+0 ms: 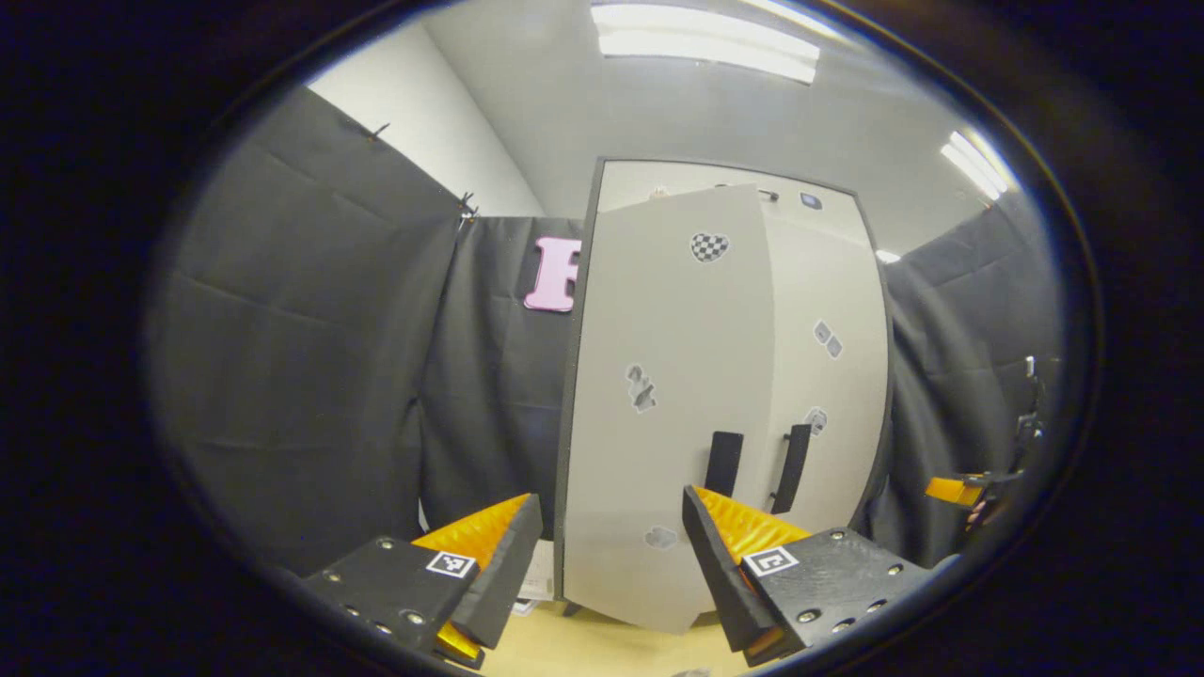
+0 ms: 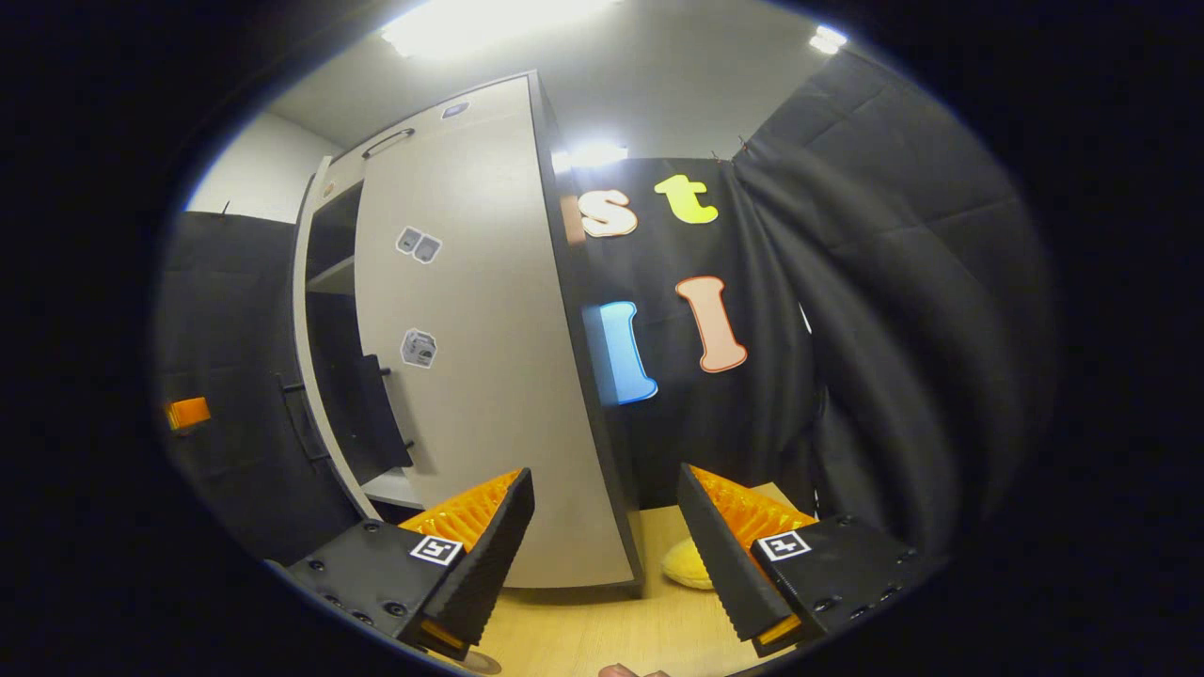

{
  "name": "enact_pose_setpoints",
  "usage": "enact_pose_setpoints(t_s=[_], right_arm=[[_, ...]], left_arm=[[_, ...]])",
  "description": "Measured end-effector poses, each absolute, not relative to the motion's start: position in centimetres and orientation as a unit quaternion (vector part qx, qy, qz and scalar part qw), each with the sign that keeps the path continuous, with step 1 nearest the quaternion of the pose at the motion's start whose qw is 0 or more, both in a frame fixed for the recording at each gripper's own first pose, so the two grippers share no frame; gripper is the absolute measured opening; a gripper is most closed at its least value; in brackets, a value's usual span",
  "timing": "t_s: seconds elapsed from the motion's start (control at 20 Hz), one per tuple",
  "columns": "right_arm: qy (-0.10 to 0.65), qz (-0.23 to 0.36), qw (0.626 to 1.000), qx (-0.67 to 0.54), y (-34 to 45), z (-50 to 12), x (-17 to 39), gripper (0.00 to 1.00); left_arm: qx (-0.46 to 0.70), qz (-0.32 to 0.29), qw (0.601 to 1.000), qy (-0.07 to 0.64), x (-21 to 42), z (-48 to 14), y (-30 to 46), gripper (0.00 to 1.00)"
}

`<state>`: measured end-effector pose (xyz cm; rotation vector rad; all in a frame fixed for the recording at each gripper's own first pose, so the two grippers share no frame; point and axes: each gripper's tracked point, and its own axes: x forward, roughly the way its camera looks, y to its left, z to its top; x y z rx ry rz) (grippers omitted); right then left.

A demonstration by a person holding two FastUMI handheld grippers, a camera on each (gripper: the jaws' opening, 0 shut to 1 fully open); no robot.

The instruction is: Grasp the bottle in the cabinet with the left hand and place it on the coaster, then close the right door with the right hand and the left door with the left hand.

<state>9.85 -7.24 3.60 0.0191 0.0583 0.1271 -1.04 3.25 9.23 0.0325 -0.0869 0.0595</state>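
The cabinet (image 1: pixel 828 310) is standing on the wooden table (image 2: pixel 583 630), its right door (image 2: pixel 489 376) lying shut and its left door (image 1: pixel 673 404) hanging partly ajar. The left gripper (image 1: pixel 611 545) is facing that left door with jaws gaping wide, holding nothing. The right gripper (image 2: pixel 607 527) is hovering beside the cabinet's corner, jaws spread wide and empty. I cannot see where the bottle or coaster is sitting.

The cabinet (image 1: pixel 828 310) stands on the worktop (image 2: pixel 602 630), before the booth wall. Its left door (image 1: pixel 668 404) hangs ajar beside the right door (image 2: pixel 480 357).
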Motion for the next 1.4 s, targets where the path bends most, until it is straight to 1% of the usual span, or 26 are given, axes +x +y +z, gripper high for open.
enact_pose_setpoints(t_s=[0.2, 0.4, 0.55, 0.65, 0.8, 0.85, 0.9, 1.0, 1.05, 1.1, 1.25, 1.3, 1.4], right_arm=[[0.018, 0.044, 0.999, -0.011, -5.2, 4.9, 7.5, 0.98], [0.004, 0.038, 0.999, -0.025, -3.1, 5.2, 5.2, 0.98], [-0.002, 0.04, 0.998, -0.04, -1.6, 4.4, 3.1, 0.98], [-0.004, 0.041, 0.998, -0.048, -1.2, 3.9, 2.2, 0.98], [0.011, 0.039, 0.998, -0.052, -1.0, 2.4, 0.7, 0.98], [0.012, 0.038, 0.998, -0.054, -1.0, 2.3, 0.4, 0.98], [0.01, 0.033, 0.998, -0.059, -1.2, 2.4, 0.1, 0.92], [0.004, 0.023, 0.997, -0.07, -1.8, 2.5, 0.0, 0.92], [0.003, 0.021, 0.997, -0.071, -2.0, 2.7, 0.1, 0.92], [0.002, 0.019, 0.997, -0.07, -2.1, 2.8, 0.1, 0.92], [0.002, 0.02, 0.998, -0.062, -2.1, 2.9, 0.4, 0.92], [0.003, 0.02, 0.998, -0.062, -2.2, 2.9, 0.4, 0.92], [0.003, 0.019, 0.998, -0.062, -2.2, 2.8, 0.6, 0.92]], left_arm=[[0.033, 0.012, 0.998, -0.049, -2.8, 9.7, 5.2, 0.87], [0.05, 0.011, 0.997, -0.054, -4.9, 9.0, 7.2, 0.87], [0.051, 0.021, 0.997, -0.055, -6.6, 7.8, 9.0, 0.87], [0.041, 0.016, 0.998, -0.054, -7.3, 6.6, 9.5, 0.87], [0.023, 0.02, 0.999, -0.045, -7.9, 5.3, 10.7, 0.87], [0.022, 0.02, 0.999, -0.045, -8.2, 5.1, 10.8, 0.93], [0.024, 0.02, 0.998, -0.047, -8.3, 5.0, 10.9, 0.93], [0.027, 0.022, 0.998, -0.048, -8.2, 4.8, 11.1, 0.93], [0.025, 0.022, 0.998, -0.048, -8.1, 4.7, 10.9, 0.87], [0.022, 0.02, 0.998, -0.049, -8.1, 4.8, 10.6, 0.93], [0.025, 0.013, 0.998, -0.052, -7.7, 4.8, 9.6, 0.94], [0.03, 0.015, 0.998, -0.052, -7.7, 4.8, 9.6, 0.87], [0.035, 0.012, 0.998, -0.047, -7.5, 4.8, 9.3, 0.87]])
